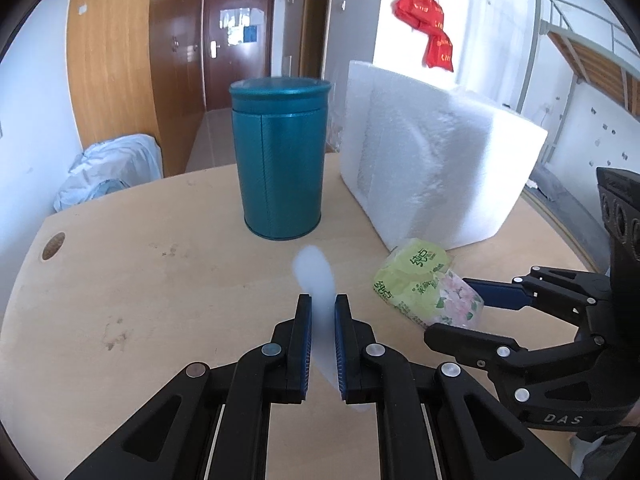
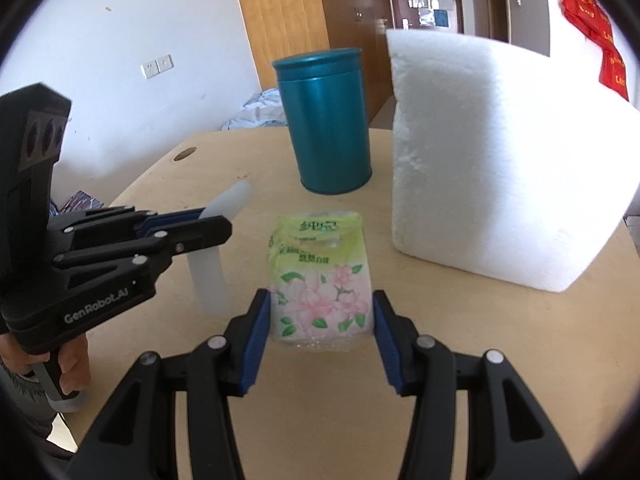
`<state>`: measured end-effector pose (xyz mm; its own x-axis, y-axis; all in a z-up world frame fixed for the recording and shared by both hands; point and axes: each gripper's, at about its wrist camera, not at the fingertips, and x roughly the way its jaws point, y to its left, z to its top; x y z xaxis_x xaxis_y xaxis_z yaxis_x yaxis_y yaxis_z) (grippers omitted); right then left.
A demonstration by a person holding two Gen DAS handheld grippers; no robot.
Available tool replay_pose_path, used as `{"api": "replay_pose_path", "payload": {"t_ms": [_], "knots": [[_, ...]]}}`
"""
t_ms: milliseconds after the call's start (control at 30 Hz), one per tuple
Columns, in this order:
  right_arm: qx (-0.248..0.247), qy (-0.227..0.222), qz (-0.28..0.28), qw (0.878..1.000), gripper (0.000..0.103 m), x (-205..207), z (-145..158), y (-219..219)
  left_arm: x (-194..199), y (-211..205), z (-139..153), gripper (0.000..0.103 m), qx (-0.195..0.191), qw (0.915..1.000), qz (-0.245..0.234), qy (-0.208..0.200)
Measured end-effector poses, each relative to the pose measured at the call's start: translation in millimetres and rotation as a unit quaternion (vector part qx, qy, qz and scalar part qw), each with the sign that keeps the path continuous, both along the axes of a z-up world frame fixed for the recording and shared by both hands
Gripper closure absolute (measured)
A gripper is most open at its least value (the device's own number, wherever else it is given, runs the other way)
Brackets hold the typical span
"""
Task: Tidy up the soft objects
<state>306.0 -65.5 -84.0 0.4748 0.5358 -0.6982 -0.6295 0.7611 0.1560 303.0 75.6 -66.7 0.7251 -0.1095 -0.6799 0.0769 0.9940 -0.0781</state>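
Wooden table [image 2: 460,320]; floral tissue pack [image 2: 320,276], seemingly crumpled.

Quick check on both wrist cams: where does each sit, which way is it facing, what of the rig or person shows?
Left wrist: behind the left gripper, angled down at the wooden table; its pads clamp a translucent white soft strip; right gripper enters from the right.
Right wrist: behind the right gripper, around a green floral tissue pack; left gripper and hand at left.
Shared: teal cylindrical tin, white foam block.
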Motion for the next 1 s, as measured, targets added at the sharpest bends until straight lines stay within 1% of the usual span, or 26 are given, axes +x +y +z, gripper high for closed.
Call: {"api": "replay_pose_path", "payload": {"t_ms": [367,1000], "knots": [[0.012,-0.032,-0.014,0.999,0.049,-36.7,28.5,-13.2,-49.0,-14.9,22.8,0.092,-0.007,0.9995,-0.008,-0.028],[0.029,-0.061,-0.017,0.998,0.049,-109.8,51.3,-34.5,-133.5,-39.1,51.9,0.091,-0.007,0.9970,-0.028,-0.072]]}}
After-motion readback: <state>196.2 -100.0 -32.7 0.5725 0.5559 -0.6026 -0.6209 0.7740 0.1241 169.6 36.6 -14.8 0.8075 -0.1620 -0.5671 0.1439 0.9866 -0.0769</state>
